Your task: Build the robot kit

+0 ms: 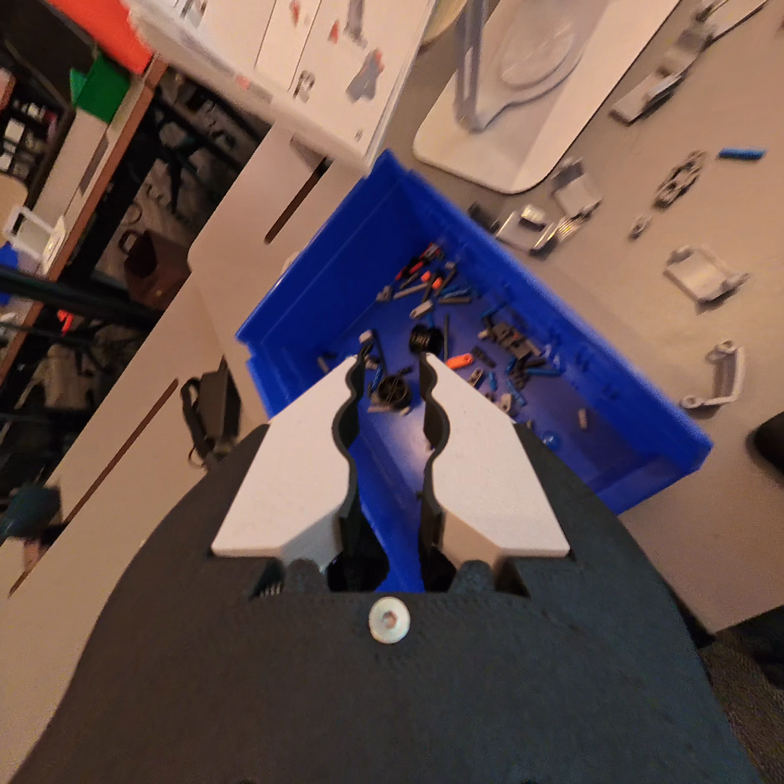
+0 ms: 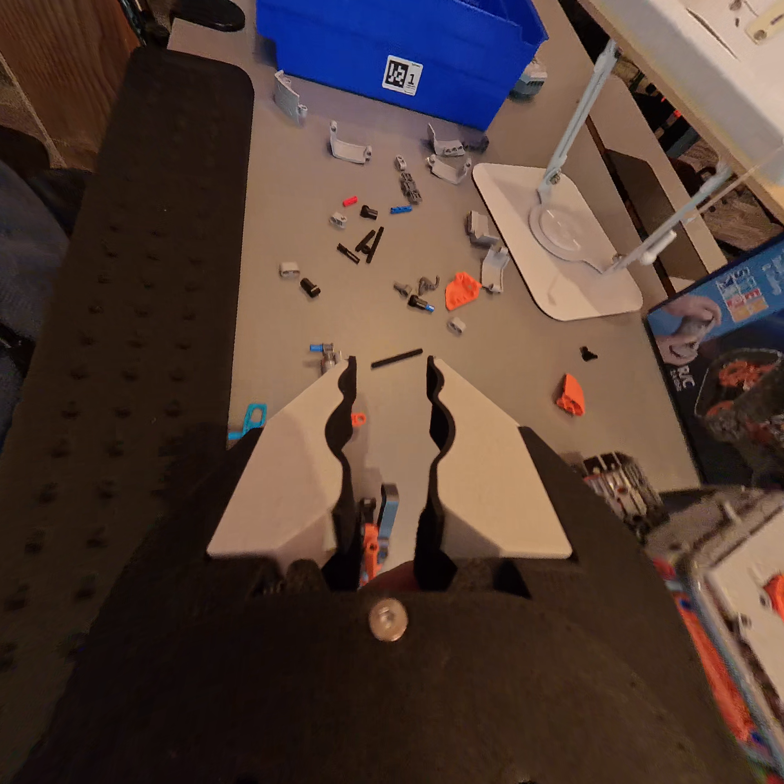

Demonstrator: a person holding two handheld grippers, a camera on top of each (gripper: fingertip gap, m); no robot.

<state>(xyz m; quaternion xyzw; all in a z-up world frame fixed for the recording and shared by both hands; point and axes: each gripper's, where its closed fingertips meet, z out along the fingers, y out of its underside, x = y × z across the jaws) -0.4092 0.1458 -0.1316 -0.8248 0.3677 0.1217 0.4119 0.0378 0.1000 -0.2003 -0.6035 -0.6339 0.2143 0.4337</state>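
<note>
Left gripper: the left gripper point(image 1: 390, 360) hangs over the blue bin point(image 1: 339, 271). Its fingers are spread apart and hold nothing.
Blue bin: it sits on the grey table point(image 1: 662, 488), with lots of small toy parts inside. A black wheel point(image 1: 392, 392) lies right between the finger tips, lower down in the bin. Another black wheel point(image 1: 424, 339) is a bit farther in, and a small orange piece point(image 1: 459, 361) is just right of it.
Right gripper: the right gripper point(image 2: 390, 360) is over the table. Its fingers are spread apart and hold nothing.
Black stick: a thin black stick point(image 2: 396, 358) lies on the table between the finger tips.
Around it: an orange curved piece point(image 2: 570, 399) lies to the right. Grey and black bits are scattered farther off. The blue bin stands at the far end. A white lamp base point(image 2: 555, 271) is at the far right. A black mat point(image 2: 140, 275) lies on the left.
</note>
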